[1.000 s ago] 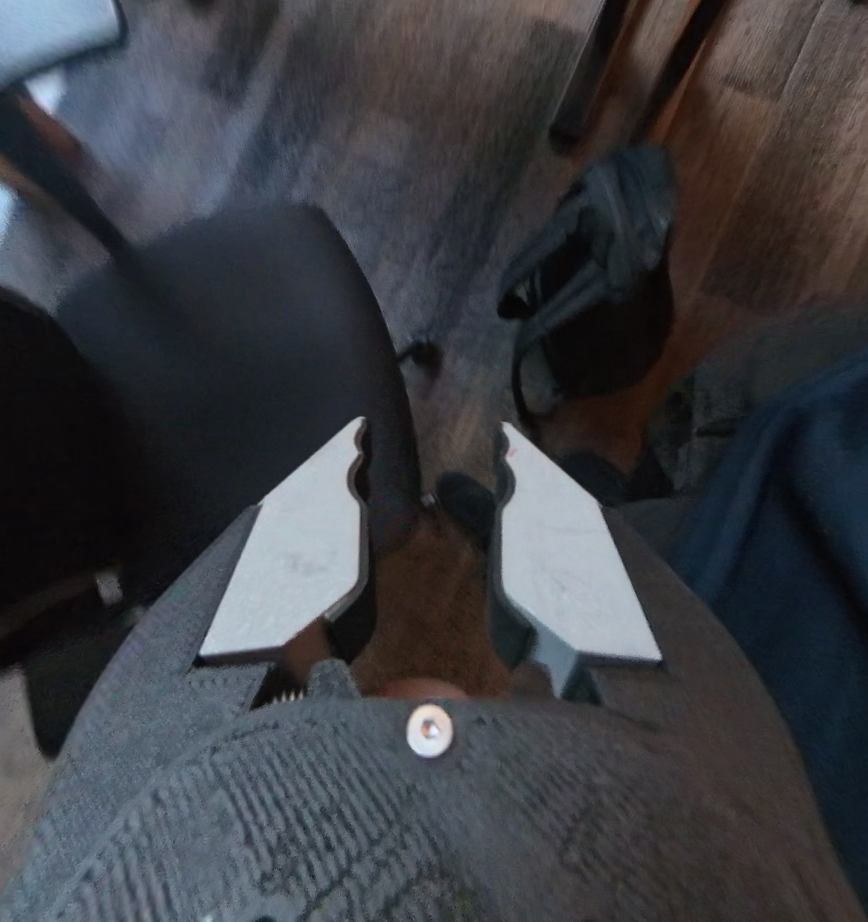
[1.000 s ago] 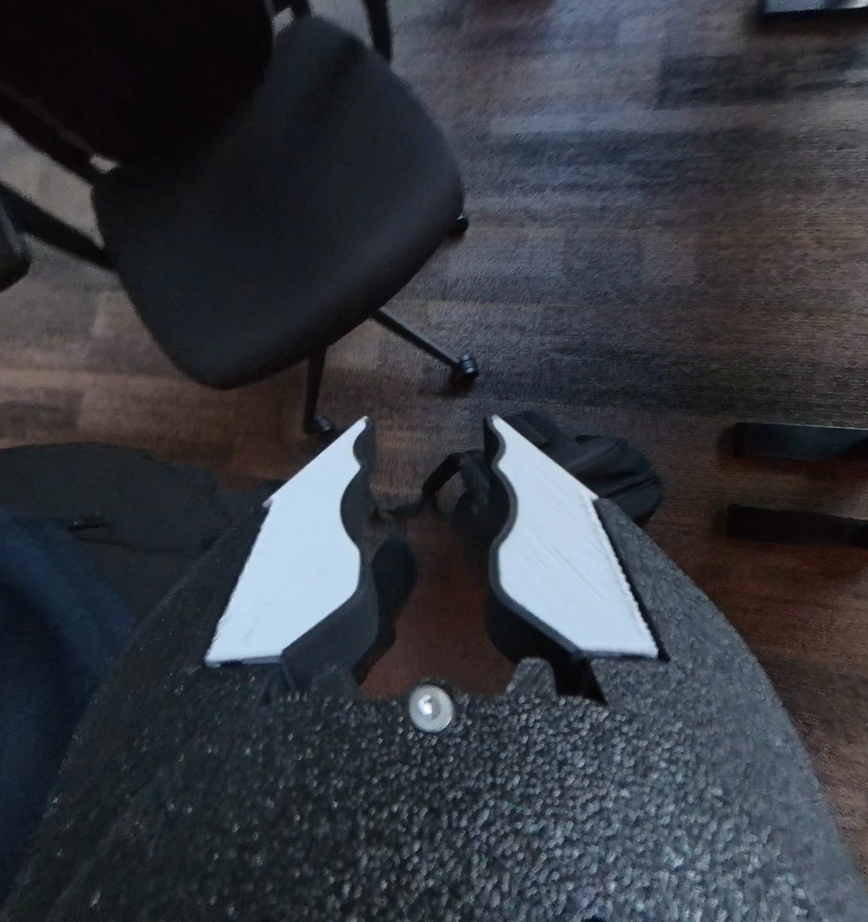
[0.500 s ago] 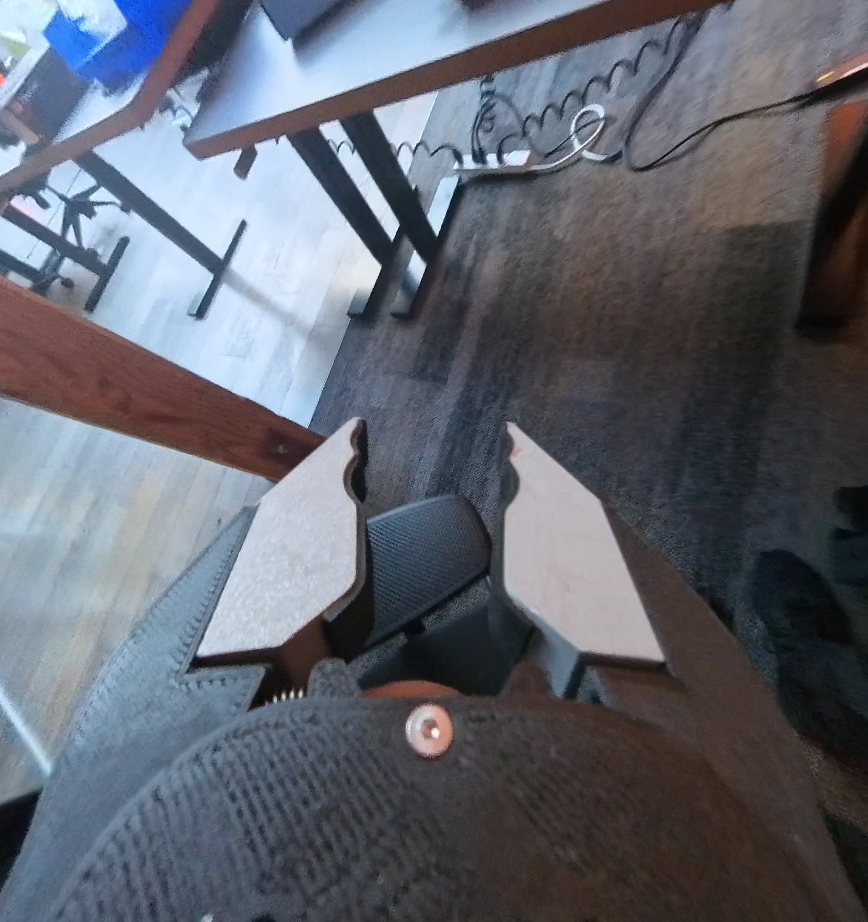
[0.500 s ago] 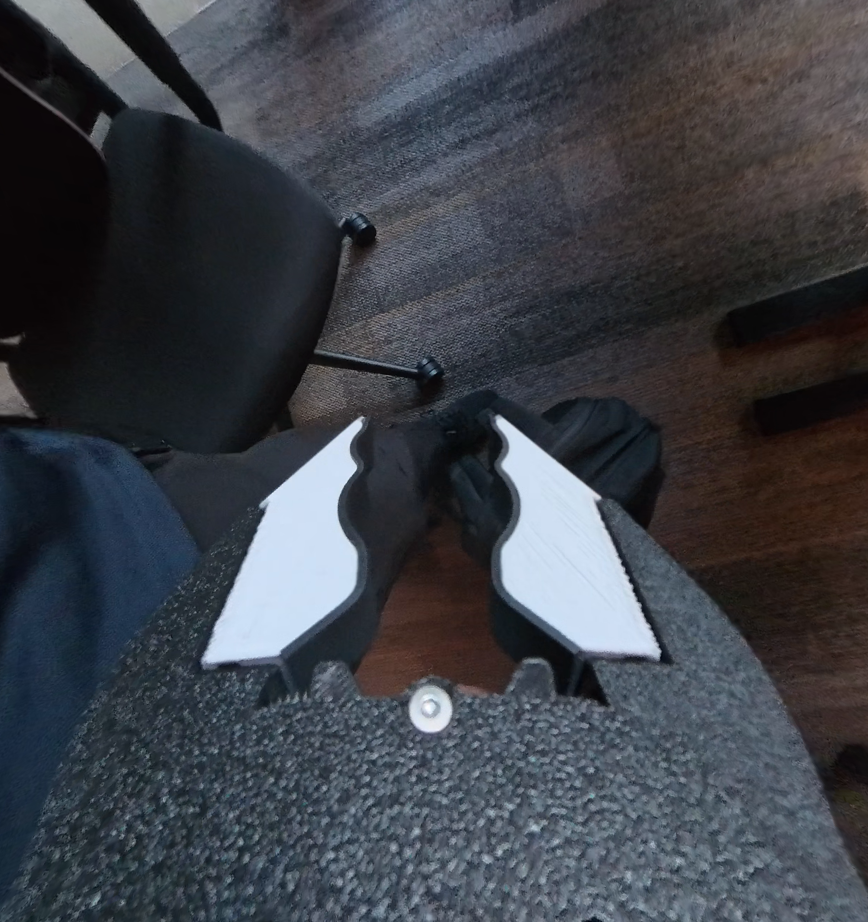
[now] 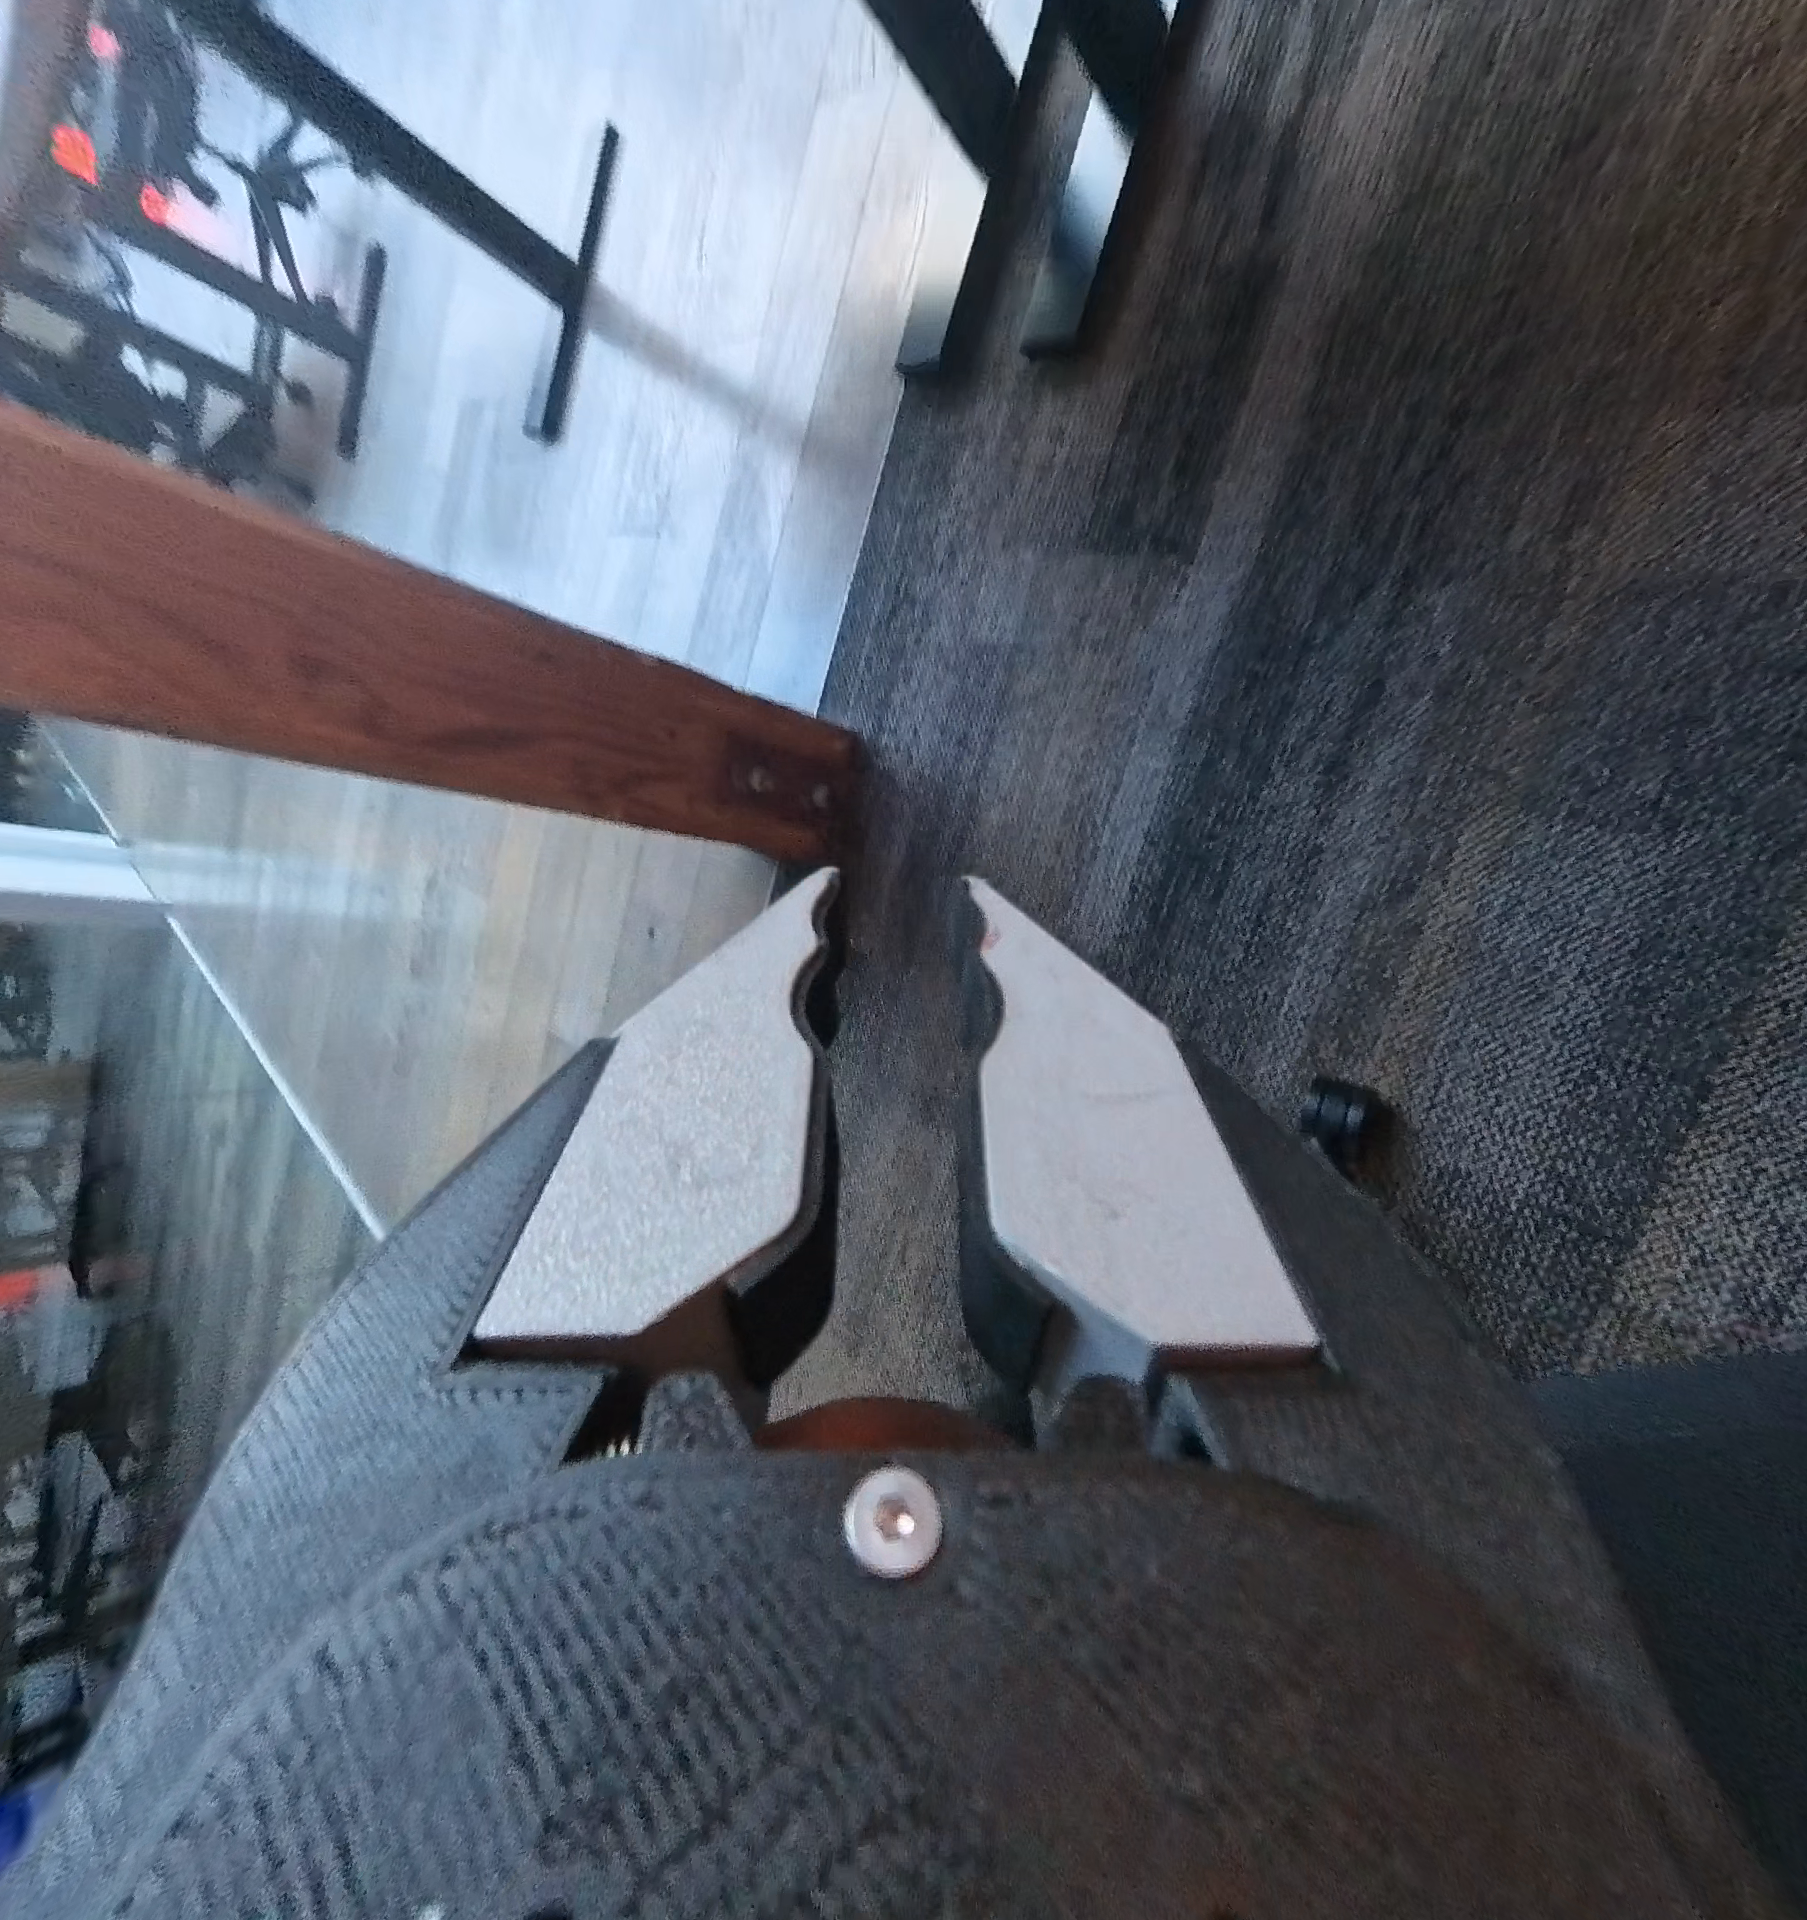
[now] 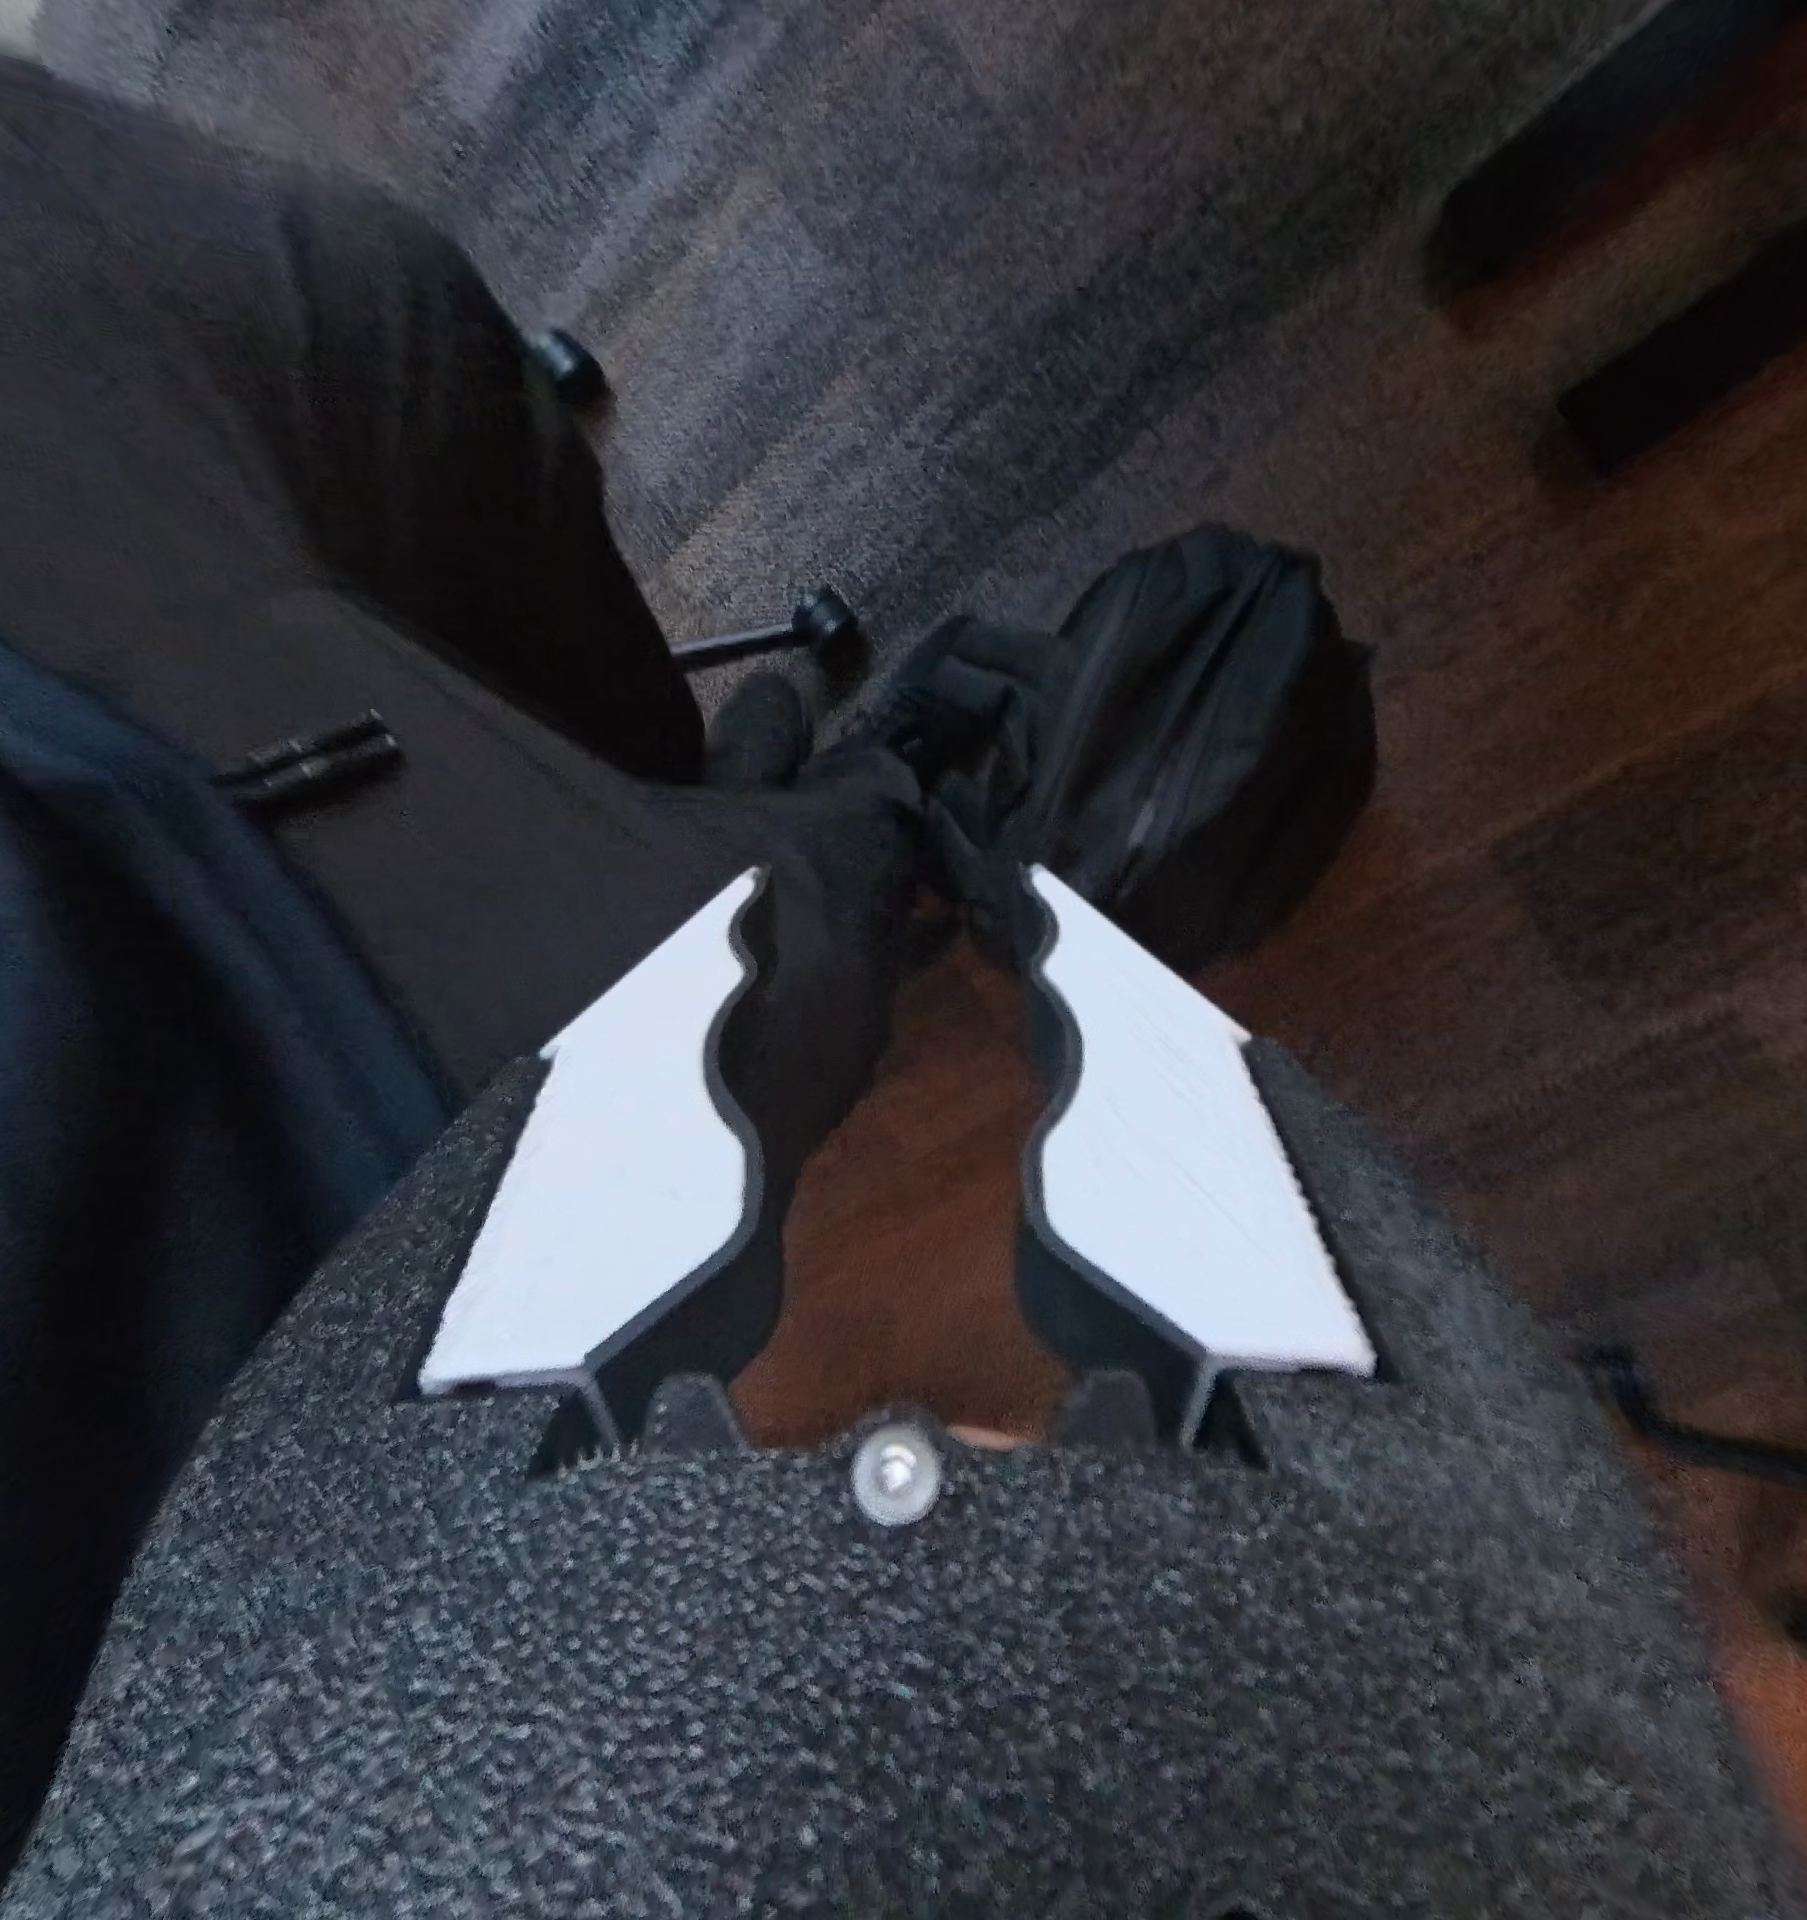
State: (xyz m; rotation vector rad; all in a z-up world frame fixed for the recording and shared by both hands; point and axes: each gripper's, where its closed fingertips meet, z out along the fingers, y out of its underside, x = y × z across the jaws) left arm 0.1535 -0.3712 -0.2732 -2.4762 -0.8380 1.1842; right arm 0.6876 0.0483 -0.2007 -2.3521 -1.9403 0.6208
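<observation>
My left gripper [image 5: 901, 902] is open and empty, held in the air above grey carpet [image 5: 1450, 623], pointing at the end of a brown wooden rail [image 5: 359, 644]. My right gripper [image 6: 894, 894] is open and empty, held above the floor. Beyond its tips lies a black backpack [image 6: 1211, 727] with its straps bunched up. A black office chair seat [image 6: 255, 436] is to its left, with a caster [image 6: 826, 618] near the bag.
A glass panel [image 5: 411, 956] hangs under the wooden rail, with a pale floor [image 5: 733, 312] and black table legs [image 5: 1034, 187] beyond. A person's dark blue clothing [image 6: 99, 1039] fills the right wrist view's left side. Dark bars [image 6: 1657, 270] lie at upper right. The tips of one gripper are about 70 cm away from the tips of the other.
The left gripper has swung up from the chair and bag toward the rail and carpet. The right view has tilted and moved closer to the backpack. Both grippers stay open.
</observation>
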